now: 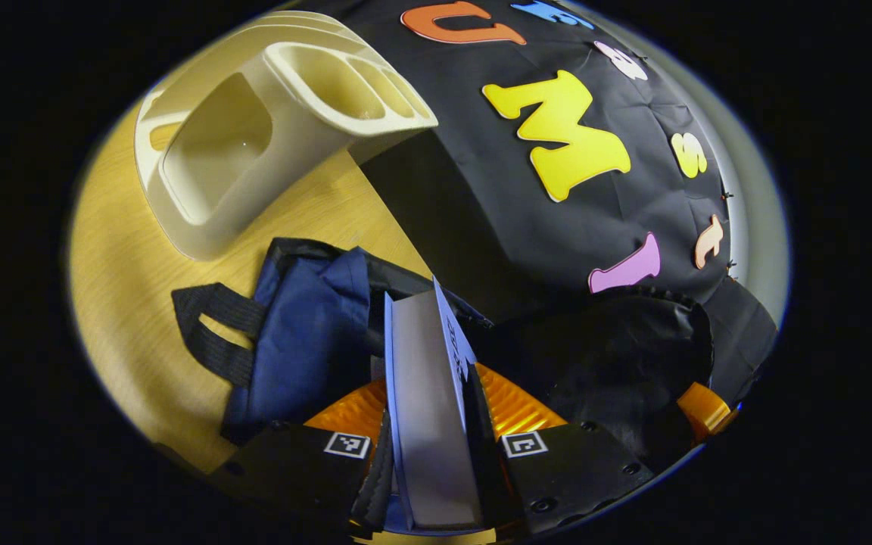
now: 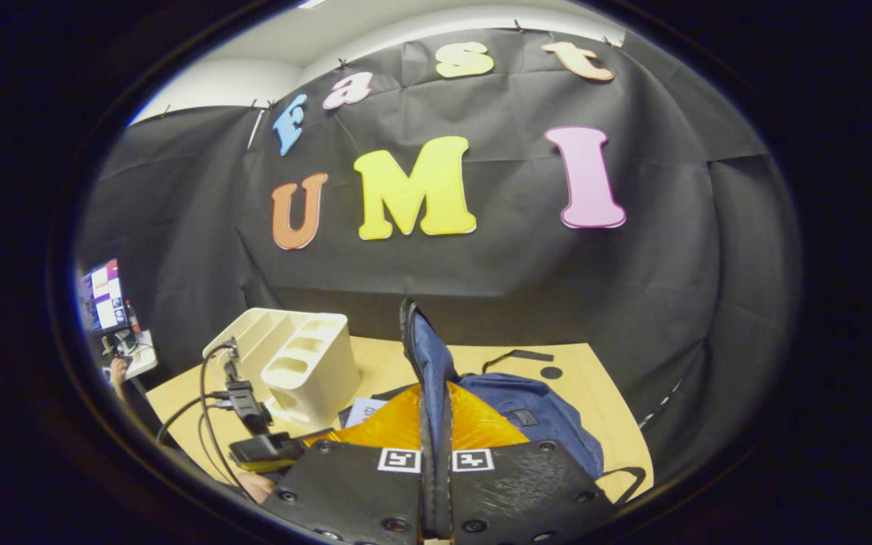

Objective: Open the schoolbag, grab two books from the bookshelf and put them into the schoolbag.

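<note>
Left gripper view: my left gripper clamps a thin, stiff blue-covered book; right gripper pinches the soft navy fabric schoolbag's limp flap (likely slippery).

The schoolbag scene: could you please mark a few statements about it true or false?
1. The left claw is shut on a book. True.
2. The right claw hangs open over the table. False: it pinches a flap of the blue schoolbag.
3. The cream bookshelf stands on the wooden table. True.
4. The schoolbag hangs on the booth wall. False: it lies on the table.
5. In the left gripper view, books fill the bookshelf slots. False: the slots in sight look empty.
</note>
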Tool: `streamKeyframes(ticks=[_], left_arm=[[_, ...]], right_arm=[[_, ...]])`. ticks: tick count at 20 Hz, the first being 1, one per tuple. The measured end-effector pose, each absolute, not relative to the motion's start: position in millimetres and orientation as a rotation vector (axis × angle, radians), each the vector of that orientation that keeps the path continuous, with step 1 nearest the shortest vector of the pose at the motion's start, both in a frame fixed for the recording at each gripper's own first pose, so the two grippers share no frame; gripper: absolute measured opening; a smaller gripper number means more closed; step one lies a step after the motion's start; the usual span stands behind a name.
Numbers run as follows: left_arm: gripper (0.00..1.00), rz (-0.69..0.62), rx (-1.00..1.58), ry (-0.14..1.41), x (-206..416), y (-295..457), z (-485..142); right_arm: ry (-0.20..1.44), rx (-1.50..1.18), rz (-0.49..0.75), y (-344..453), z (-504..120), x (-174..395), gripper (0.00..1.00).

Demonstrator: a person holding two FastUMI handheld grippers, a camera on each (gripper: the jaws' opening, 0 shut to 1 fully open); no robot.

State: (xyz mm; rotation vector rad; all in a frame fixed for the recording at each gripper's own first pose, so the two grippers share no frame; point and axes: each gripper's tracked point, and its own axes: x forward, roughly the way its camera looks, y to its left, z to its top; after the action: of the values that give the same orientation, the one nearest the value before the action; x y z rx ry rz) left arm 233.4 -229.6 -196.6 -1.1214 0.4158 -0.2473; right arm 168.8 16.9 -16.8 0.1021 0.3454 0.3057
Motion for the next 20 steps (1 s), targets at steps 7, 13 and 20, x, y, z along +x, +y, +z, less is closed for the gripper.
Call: streamKeyframes(ticks=[7,13,20], left_arm=[[0.49,-0.242,-1.109,0.404,246,-264,-193],[0.50,-0.244,-1.106,0.378,249,-286,-196],[0.59,-0.269,-1.004,0.395,253,-288,-195]], right_arm=[[0.334,0.115,0.323,24,-17,169,0.00],[0.335,0.145,0.328,21,-21,170,0.00],[0.324,0.110,0.291,13,-23,171,0.01]])
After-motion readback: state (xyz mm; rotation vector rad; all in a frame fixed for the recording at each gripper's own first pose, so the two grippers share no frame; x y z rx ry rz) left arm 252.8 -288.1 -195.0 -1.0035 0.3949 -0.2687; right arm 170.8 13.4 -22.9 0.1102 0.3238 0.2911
